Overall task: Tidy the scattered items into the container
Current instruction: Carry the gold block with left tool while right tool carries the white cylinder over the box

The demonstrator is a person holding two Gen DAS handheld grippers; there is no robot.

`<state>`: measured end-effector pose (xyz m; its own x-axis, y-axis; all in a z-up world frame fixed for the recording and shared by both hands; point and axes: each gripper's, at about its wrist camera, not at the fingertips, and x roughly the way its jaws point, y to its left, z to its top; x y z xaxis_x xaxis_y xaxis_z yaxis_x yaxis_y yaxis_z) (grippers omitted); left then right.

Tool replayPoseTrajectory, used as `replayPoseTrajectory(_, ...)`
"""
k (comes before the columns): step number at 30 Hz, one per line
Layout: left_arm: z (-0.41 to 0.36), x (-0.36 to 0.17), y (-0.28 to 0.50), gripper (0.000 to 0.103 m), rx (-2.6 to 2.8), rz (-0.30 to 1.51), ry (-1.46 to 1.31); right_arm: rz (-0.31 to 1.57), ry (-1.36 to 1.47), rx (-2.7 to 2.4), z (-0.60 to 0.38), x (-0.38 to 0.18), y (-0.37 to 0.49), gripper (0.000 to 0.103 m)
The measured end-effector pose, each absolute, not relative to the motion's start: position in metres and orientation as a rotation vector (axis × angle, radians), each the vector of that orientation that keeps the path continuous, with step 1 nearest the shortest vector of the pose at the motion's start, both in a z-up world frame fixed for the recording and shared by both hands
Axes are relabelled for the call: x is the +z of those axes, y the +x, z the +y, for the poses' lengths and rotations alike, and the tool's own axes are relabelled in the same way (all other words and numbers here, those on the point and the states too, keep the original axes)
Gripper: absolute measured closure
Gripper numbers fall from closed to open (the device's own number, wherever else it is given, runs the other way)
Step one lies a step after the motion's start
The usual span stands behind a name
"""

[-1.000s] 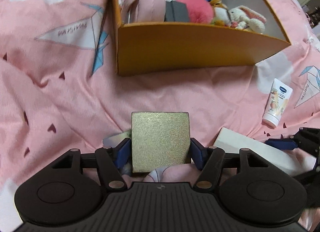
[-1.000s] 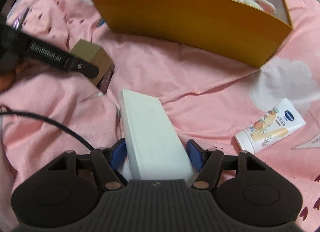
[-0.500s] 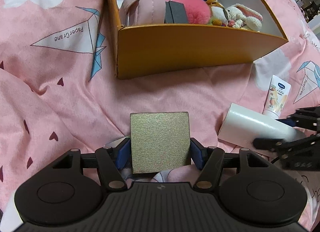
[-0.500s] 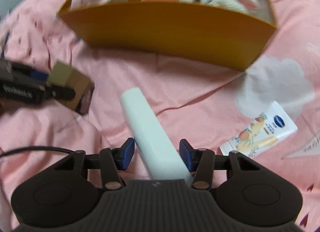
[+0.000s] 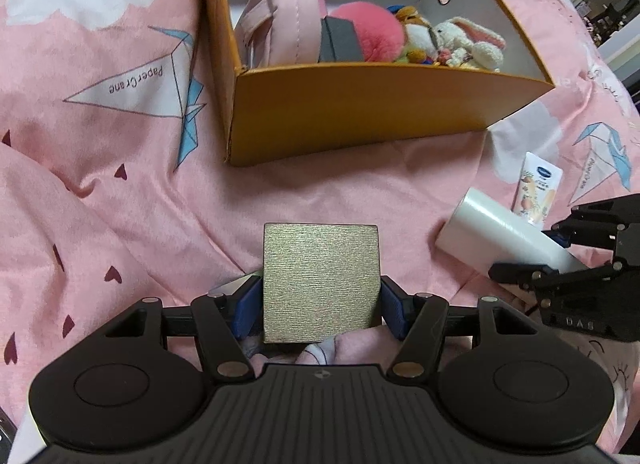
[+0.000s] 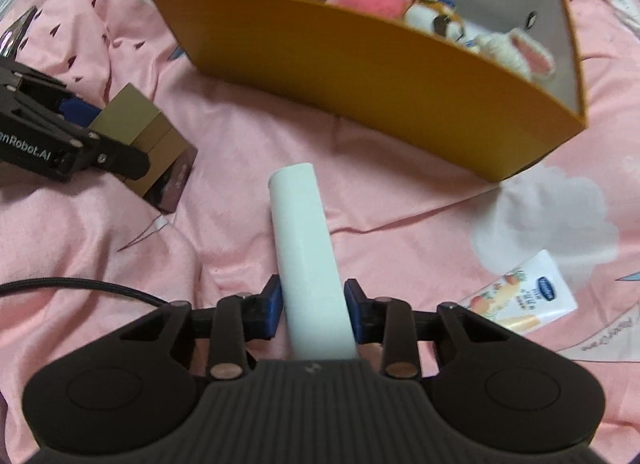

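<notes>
Both tools loaded at the bedspread, box not yet reached.

My left tool (image 5: 320, 300) is clamped on the gold box (image 5: 320, 282), blue pads flat against its two opposite sides, a grip I judge secure for the lift because the faces are parallel. My right tool (image 6: 313, 310) is closing its jaws around the white tube (image 6: 306, 260), which stands between the pads near its lower end and points toward the orange container (image 6: 360, 64); the left pad touches, the right pad looks just short of contact. The container sits ahead on the pink bedspread (image 5: 120, 204), already holding plush toys (image 5: 460, 40). A cream tube (image 6: 520, 296) lies loose on the right, to be collected later.
</notes>
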<state>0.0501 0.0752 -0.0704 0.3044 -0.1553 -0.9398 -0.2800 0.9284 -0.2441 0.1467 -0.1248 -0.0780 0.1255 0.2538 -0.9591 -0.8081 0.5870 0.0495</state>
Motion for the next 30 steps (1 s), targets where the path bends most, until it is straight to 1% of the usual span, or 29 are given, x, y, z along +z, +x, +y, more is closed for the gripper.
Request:
replayPoseTrajectory(7, 0.079, -0.048, 0.044, 0.032, 0.046, 1.201, -0.399, 1.152, -0.467, 0.812, -0.135, -0.056, 0.153, 0.072)
replayPoseTrajectory(18, 0.071, -0.014, 0.036, 0.032, -0.032, 1.089, -0.336, 1.005, -0.298, 0.789, -0.148, -0.012, 0.149, 0.072)
replayPoseTrajectory(23, 0.070, 0.002, 0.037, 0.032, -0.066, 1.054, -0.317, 0.930, -0.314, 0.794, -0.149, 0.010, 0.144, 0.072)
replayPoseTrajectory(30, 0.065, 0.030, 0.038, 0.032, -0.091, 0.978, -0.279, 0.808, -0.409, 0.838, -0.137, 0.040, 0.143, 0.072)
